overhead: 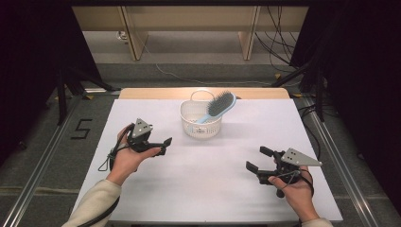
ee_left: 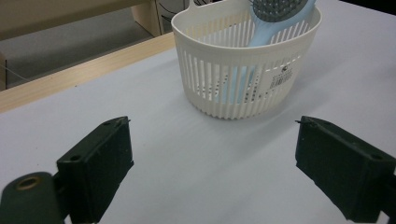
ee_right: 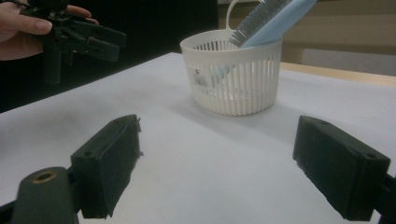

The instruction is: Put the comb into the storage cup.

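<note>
Nearest the high camera, two forearms come in over the near edge of the desk (overhead: 208,189), whose white sheet lies bare from that edge up to the basket. Its wooden far edge shows just behind the basket, and the floor drops away beyond it. A hand-drawn "5" (overhead: 82,128) is marked on the grey floor, well to the left of the basket.

The white slatted basket (overhead: 201,120) stands upright near the desk's far edge, roughly midway across. A small white label with a barcode sits on its wall; the print is too small to read. Wide open room surrounds the basket on its near, left and right sides.

The left gripper (overhead: 161,145) is held just above the sheet, near and to the left of the basket, jaws spread and gripping nothing. The right gripper (overhead: 257,161) is further from the basket, to its near right, jaws likewise wide apart and empty.

The light blue hairbrush (overhead: 218,106) stands tilted in the basket, handle down inside, grey bristled head leaning out over the right rim.
</note>
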`<action>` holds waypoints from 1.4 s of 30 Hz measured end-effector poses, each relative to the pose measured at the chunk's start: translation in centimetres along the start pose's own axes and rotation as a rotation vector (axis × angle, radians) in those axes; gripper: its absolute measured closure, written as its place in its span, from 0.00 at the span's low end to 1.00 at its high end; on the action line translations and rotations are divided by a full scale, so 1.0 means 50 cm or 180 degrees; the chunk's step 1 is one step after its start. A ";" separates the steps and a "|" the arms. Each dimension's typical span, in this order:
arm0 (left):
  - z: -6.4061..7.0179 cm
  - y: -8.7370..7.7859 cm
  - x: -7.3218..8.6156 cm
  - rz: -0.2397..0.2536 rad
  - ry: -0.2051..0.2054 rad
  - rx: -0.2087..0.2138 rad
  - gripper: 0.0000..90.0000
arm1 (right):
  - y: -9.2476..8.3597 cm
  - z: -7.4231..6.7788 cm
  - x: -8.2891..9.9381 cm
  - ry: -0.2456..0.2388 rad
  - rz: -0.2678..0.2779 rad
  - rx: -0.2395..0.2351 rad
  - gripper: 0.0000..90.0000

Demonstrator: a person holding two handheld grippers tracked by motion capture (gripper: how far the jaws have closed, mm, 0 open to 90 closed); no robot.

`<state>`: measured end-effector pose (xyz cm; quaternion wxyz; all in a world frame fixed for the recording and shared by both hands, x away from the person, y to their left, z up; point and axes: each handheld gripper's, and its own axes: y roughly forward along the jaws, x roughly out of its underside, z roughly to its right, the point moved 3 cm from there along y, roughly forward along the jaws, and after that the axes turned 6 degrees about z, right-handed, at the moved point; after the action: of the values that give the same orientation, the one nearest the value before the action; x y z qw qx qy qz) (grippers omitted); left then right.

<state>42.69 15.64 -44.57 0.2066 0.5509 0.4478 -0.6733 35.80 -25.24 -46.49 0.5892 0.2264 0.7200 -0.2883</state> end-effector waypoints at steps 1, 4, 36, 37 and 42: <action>0.000 -0.003 0.002 -0.0005 0.0000 -0.0007 0.12 | 0.000 0.000 0.000 -0.0003 -0.0001 -0.0001 0.17; 0.001 -0.011 0.007 -0.0012 0.0002 -0.0001 0.12 | 0.000 0.000 0.000 -0.0005 -0.0008 0.0002 0.17; 0.000 -0.069 0.032 0.0097 0.0013 0.0049 0.12 | -0.001 0.000 -0.001 -0.0024 -0.0007 0.0005 0.17; 0.000 -0.071 0.033 0.0099 0.0014 0.0047 0.12 | -0.001 0.000 -0.001 -0.0025 -0.0007 0.0004 0.17; -0.001 -0.083 0.040 0.0108 0.0029 0.0064 0.12 | -0.001 0.000 -0.001 -0.0026 -0.0011 0.0011 0.17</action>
<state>38.90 18.25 -44.88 0.2104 0.5636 0.4326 -0.6716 35.79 -25.28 -46.45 0.5912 0.2250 0.7176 -0.2915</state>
